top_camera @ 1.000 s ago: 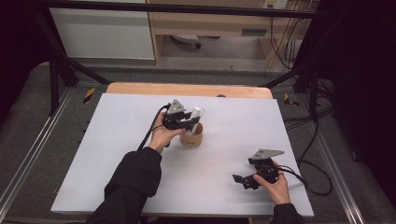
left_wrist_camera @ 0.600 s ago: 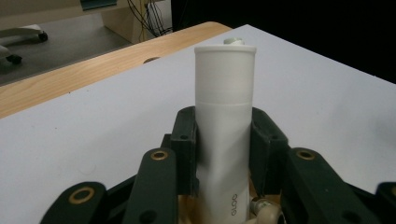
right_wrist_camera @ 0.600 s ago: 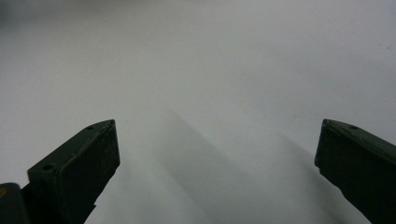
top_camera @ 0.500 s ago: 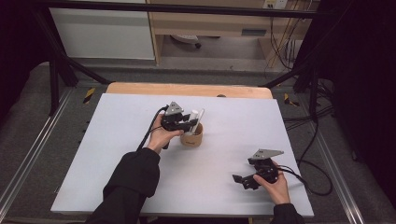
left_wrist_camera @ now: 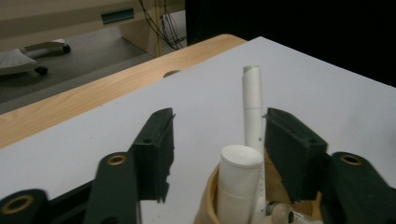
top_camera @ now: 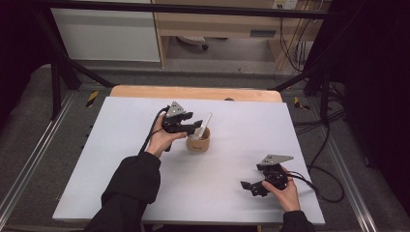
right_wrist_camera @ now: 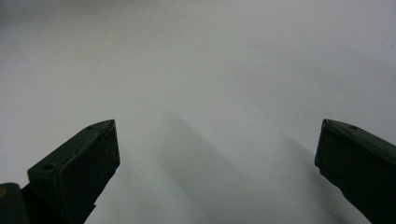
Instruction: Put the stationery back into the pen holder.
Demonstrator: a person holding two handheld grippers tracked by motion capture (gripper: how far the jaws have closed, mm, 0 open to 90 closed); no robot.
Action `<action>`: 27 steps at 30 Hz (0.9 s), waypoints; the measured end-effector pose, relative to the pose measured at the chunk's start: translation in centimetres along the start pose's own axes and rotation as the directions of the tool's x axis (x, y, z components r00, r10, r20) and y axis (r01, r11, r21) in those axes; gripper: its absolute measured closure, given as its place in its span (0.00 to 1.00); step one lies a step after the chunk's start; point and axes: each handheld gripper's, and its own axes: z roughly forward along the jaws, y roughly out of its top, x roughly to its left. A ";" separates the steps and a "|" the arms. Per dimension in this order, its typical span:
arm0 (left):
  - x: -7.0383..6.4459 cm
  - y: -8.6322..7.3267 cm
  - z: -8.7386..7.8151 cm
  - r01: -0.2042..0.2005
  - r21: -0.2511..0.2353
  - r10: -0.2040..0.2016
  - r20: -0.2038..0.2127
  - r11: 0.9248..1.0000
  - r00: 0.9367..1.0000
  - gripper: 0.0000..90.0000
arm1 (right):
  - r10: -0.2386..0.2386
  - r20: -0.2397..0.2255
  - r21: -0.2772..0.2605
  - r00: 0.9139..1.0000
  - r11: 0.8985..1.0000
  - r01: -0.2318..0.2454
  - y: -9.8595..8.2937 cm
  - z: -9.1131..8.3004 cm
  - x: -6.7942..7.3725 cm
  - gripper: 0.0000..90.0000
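Observation:
A tan cup [top_camera: 198,143] stands mid-table with white tubes in it. A tall thin white tube [top_camera: 207,121] leans out of the cup toward the far right. My left gripper [top_camera: 197,126] hovers at the cup's far-left rim, open. In the left gripper view its jaws stand apart on either side of the tall tube [left_wrist_camera: 252,107] without touching it; a shorter, thicker white tube [left_wrist_camera: 239,182] stands just in front, inside the cup's rim [left_wrist_camera: 208,200]. My right gripper [top_camera: 249,187] rests low at the table's near right, open, with bare table [right_wrist_camera: 187,56] between its jaws.
The white tabletop [top_camera: 121,159] has a wooden strip [top_camera: 193,92] along its far edge. Black frame bars [top_camera: 63,67] and cables [top_camera: 319,145] run beyond the table on the grey floor. A cabinet [top_camera: 106,34] stands at the back.
The left gripper has shifted slightly at the cup, and the tall white tube now sits a little lower, leaning in the cup. The right gripper has stayed put.

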 end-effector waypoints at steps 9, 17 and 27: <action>0.6 1.1 -3.5 -0.016 0.040 0.017 -0.019 0.999 1.000 0.30 | -0.005 0.002 0.002 1.000 1.000 0.005 0.0 0.0 0.0 0.01; 1.3 0.4 -7.1 -0.028 0.100 0.034 -0.054 0.995 0.998 0.18 | -0.002 0.003 0.004 1.000 1.000 0.002 0.0 0.0 0.0 0.01; 1.8 -4.1 -10.5 0.015 0.147 -0.004 -0.076 0.989 0.997 0.11 | -0.007 0.004 0.004 1.000 1.000 0.007 -0.1 0.0 0.0 0.01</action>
